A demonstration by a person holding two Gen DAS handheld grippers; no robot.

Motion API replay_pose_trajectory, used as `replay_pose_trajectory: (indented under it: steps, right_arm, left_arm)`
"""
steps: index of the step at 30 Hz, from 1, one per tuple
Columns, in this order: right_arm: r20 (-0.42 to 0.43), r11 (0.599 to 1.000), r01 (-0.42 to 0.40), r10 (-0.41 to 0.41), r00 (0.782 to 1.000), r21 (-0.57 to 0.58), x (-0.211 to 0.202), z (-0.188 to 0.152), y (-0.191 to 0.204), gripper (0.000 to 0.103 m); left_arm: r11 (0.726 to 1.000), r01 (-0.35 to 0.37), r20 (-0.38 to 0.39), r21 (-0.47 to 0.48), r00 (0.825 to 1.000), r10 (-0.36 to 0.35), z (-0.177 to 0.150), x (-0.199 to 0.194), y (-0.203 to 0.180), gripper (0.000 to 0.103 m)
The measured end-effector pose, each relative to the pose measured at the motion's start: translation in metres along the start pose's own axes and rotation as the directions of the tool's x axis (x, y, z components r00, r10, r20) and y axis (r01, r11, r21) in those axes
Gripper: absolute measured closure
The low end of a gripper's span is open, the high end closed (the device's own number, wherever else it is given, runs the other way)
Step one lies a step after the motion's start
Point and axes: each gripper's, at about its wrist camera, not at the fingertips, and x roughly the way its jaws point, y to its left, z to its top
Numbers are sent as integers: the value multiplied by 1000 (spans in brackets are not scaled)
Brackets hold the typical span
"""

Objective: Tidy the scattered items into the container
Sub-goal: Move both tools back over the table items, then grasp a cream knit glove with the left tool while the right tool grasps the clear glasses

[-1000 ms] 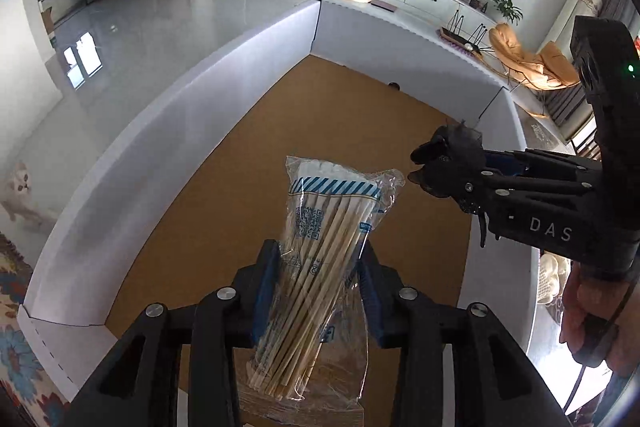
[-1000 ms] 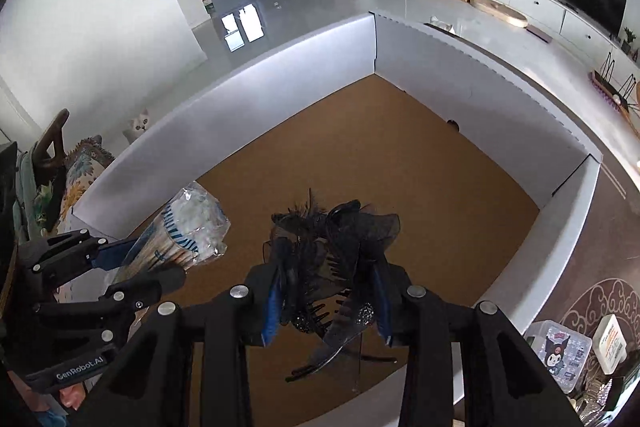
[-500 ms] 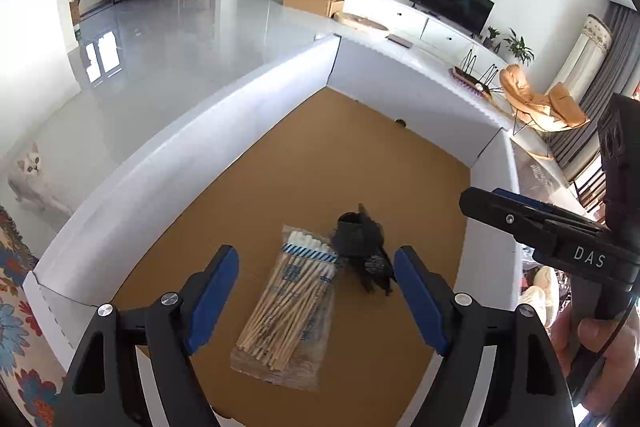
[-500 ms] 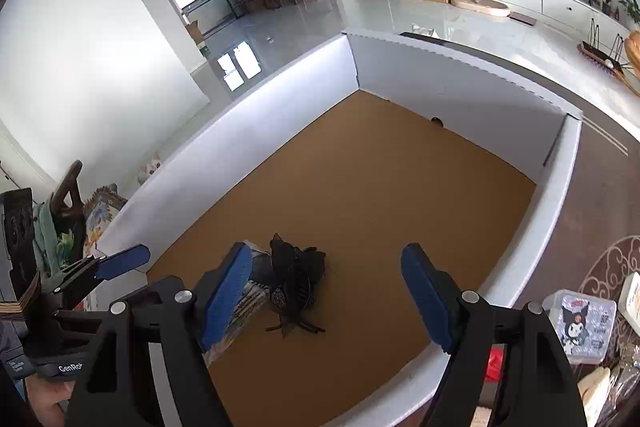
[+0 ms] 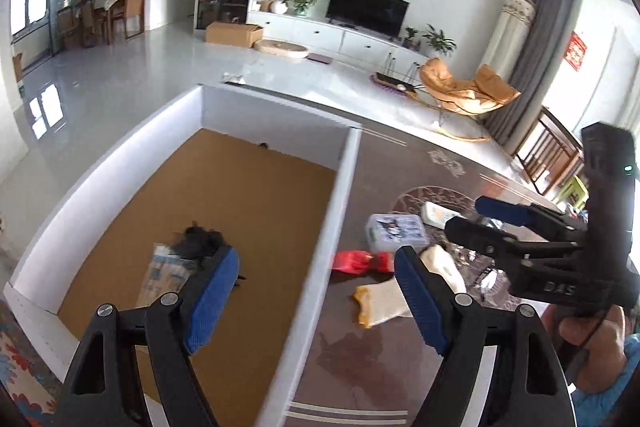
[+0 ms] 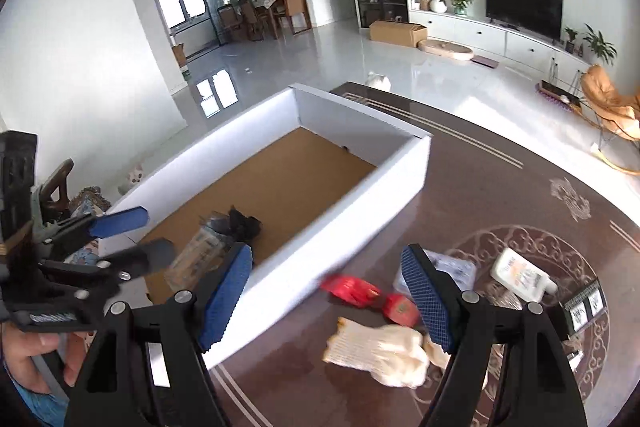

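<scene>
Both grippers have let go and pulled back toward the white wall of the cardboard box (image 5: 336,211): the left gripper (image 5: 316,291) and the right gripper (image 6: 328,291) each tilt downward with blue ribbed pads spread wide and nothing between them. One bag of wooden chopsticks (image 6: 196,255) in crinkled clear plastic and one frilly black hair clip (image 5: 198,241) now lie touching on the box's brown floor, near its close-left corner. Right of the box, on the dark patterned table (image 6: 500,187), sit two knitted cream gloves (image 6: 380,347), two shiny red packets (image 6: 352,289) — blurred — and, farther off, one clear lidded case (image 5: 396,231) and one flat white bottle (image 6: 520,273).
</scene>
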Motion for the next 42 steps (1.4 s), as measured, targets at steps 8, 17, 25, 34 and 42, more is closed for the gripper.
replay_pose_trajectory:
  steps: [8,17,25,34,42]
  right_arm:
    - [-118,958,216,-196,973,189,-47,-180,-148,25]
    - [-114,898,330,-310,944,291,-87,-273,-198,25]
    - [-85,887,388,-379,921,251,-82,-281,-191,19]
    - [-117,888,411,-395,911,203,-72,-277,-186,10]
    - [-115,887,414,-398,910,205,-72,-278,-186,10]
  left_arm:
    - [980,129,-169,151,980,-103,-104,55,-112,23]
    - [967,110,-277,228,960,-44,-185,120,-179,22]
    - [945,62,-291,321,956,35,-194,121,-191,0]
    - [958,47,-244,282,970,24,-171,110,-135,0]
    - [916,9,-104,402,994,35,-89,119,-119,0]
